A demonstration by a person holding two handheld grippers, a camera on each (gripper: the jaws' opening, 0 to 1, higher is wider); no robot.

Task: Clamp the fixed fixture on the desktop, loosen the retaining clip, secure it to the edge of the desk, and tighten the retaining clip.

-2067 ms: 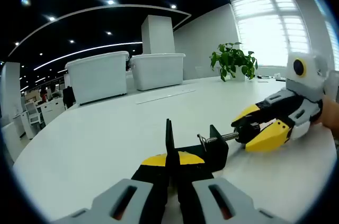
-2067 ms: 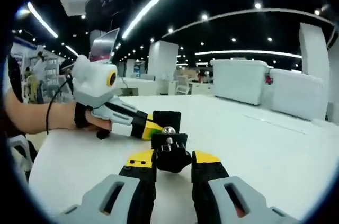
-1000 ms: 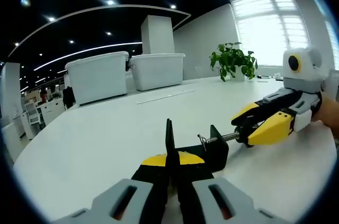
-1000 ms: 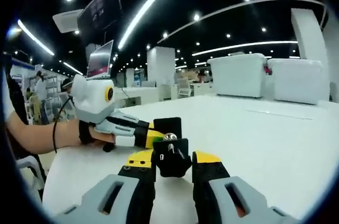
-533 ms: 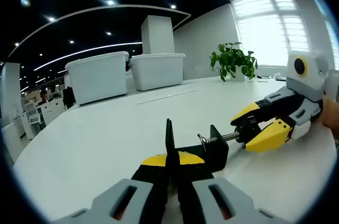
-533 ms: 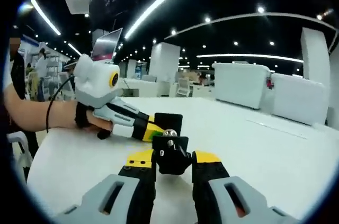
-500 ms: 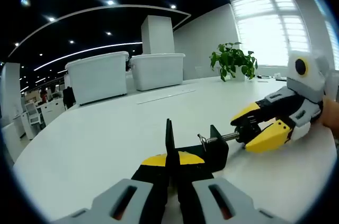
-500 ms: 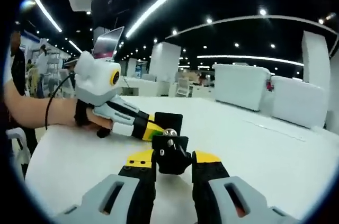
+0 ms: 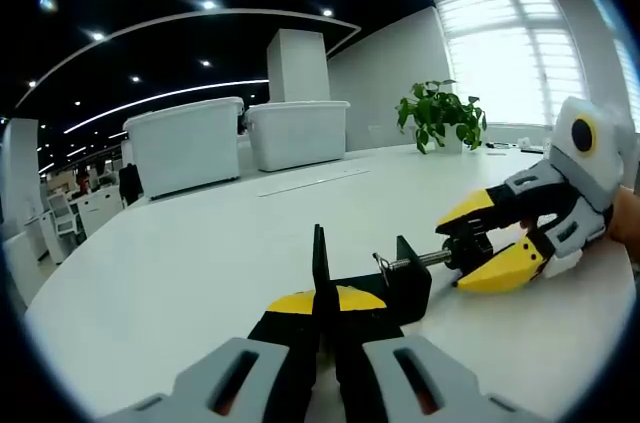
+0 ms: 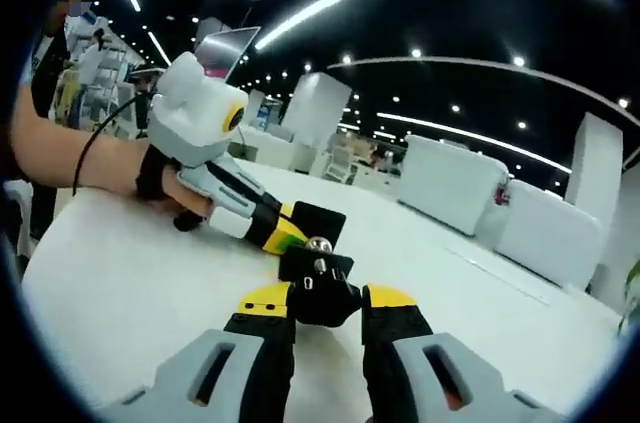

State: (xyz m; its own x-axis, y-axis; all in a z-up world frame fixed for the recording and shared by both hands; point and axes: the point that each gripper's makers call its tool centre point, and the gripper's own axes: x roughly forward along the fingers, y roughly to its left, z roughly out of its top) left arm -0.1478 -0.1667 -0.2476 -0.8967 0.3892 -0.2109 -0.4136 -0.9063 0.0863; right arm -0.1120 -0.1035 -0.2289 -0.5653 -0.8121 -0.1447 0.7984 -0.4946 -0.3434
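A black C-shaped clamp fixture (image 9: 405,285) lies on the white table (image 9: 200,243). My left gripper (image 9: 320,303) is shut on its upright flat plate, low in the left gripper view. A threaded screw (image 9: 412,262) runs right from the clamp body into the black knob, and my right gripper (image 9: 463,243) is shut on that knob, its yellow fingers tilted. In the right gripper view, my right gripper (image 10: 326,305) holds the knob (image 10: 320,289) end-on. Behind the knob, the left gripper (image 10: 288,231) holds the clamp's plate (image 10: 318,217).
Two large white bins (image 9: 185,143) (image 9: 298,131) and a potted plant (image 9: 440,113) stand at the table's far side. A person's forearm (image 10: 85,158) holds the left gripper near the table's edge (image 10: 40,273). A raised screen (image 10: 228,46) stands behind.
My right gripper has rolled about the screw's axis while staying shut on the knob, so its view has tilted. The left gripper and the clamp body have stayed still.
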